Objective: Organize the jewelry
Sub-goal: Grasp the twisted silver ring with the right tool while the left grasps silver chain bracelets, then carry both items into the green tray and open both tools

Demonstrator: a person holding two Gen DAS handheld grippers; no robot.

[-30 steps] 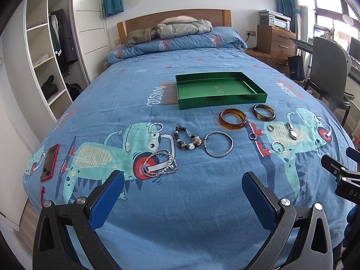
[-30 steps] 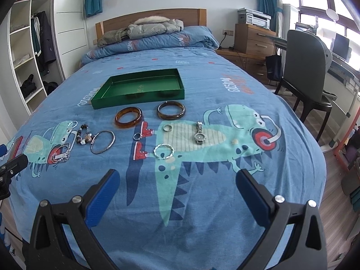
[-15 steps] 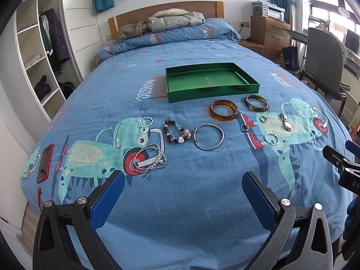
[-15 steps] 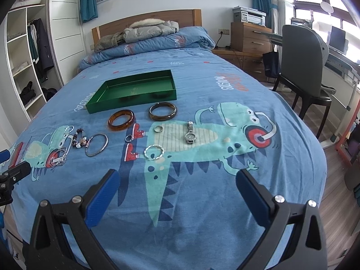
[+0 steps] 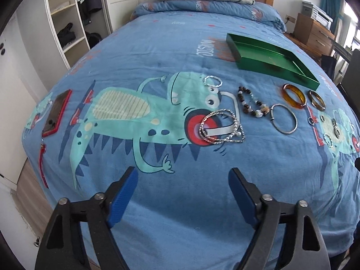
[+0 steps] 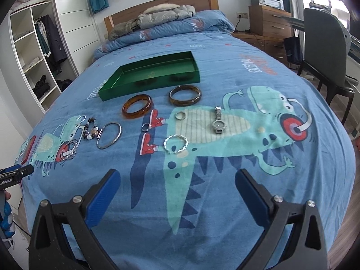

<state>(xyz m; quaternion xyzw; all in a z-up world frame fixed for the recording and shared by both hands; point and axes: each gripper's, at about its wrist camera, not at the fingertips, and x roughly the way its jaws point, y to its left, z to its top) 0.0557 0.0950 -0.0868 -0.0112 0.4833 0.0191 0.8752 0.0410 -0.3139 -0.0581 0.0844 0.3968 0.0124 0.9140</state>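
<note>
Swinging left and dipping, the left gripper [image 5: 181, 193] now looks down at the chain bracelets [image 5: 221, 124], which a second ago sat far off in a wide view of the whole bed [image 5: 157, 51]; they now lie at twelve o'clock, just beyond its fingers. Those fingers are spread wide and hold nothing. The right gripper [image 6: 177, 193] has come lower and closer too, fingers wide apart and bare, with the twisted silver bangle [image 6: 176, 144] at twelve o'clock ahead of it.

Nothing on the bedspread has shifted. The green tray [image 6: 144, 87] sits further up the bed, at about eleven o'clock from the right gripper, and it looks empty save for reflections. In front of it lie the amber bangle [image 6: 136, 106] and the dark bangle [image 6: 185, 95]. Nearer come the two small rings [image 6: 180, 115], the watch [image 6: 218, 121], the plain silver hoop [image 6: 109, 135] and the beaded bracelet [image 6: 90, 129]. A small silver ring bracelet [image 5: 212, 81] lies up by the dinosaur's head in the left view, and a red phone [image 5: 56, 113] rests at nine o'clock near the bed's edge.

My read: sorting hasn't begun, and both hands are lining up first picks, the left on the chains, the right likely on the twisted bangle
</note>
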